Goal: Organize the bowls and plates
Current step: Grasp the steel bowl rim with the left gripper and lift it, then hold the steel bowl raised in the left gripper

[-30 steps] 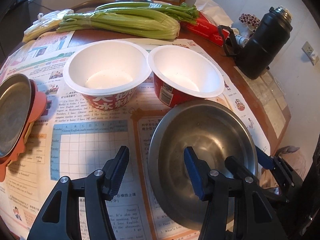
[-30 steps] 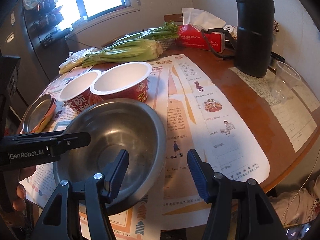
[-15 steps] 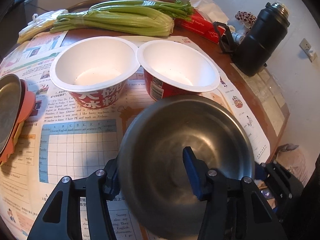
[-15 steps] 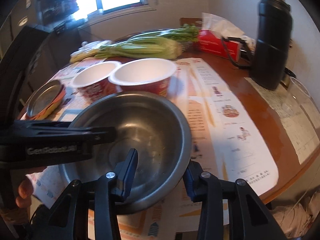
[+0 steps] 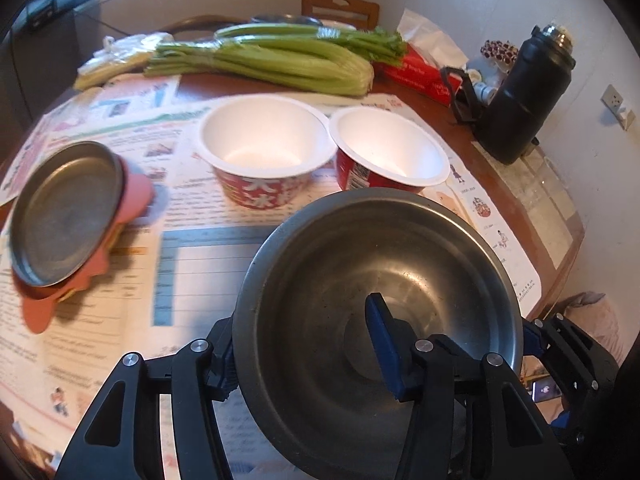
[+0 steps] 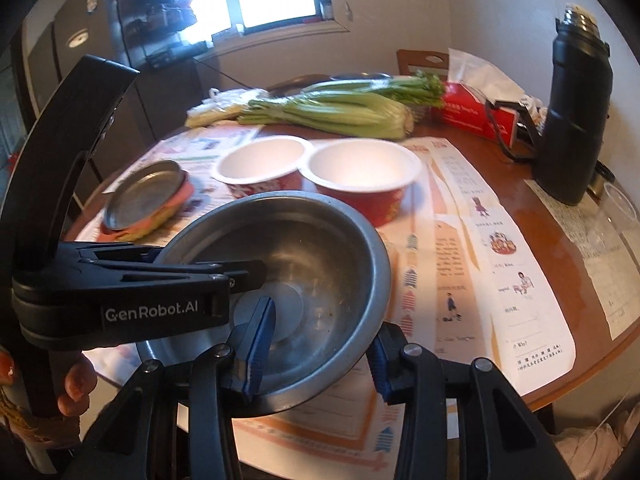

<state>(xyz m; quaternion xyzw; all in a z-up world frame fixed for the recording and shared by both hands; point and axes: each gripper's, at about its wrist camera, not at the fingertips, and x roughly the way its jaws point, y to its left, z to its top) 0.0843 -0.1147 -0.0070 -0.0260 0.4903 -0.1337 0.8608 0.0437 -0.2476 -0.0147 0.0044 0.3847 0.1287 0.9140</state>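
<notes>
- Clamped on the steel bowl (image 5: 400,280) rim: left gripper (image 5: 308,344), right gripper (image 6: 320,340), one finger inside, one outside.
- Bowl low centre of both frames.
- Beyond: two red paper bowls (image 5: 268,152), upper centre.
- Left of frame: metal plate (image 5: 64,212) on orange plates.

Dull grey steel bowl (image 5: 384,280) — red-and-white patterned cups (image 5: 260,196) — blue-padded black fingers (image 5: 384,336)

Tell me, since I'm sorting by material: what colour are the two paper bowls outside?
Red with white characters, white inside; the left bowl in the left wrist view shows it best.
</notes>
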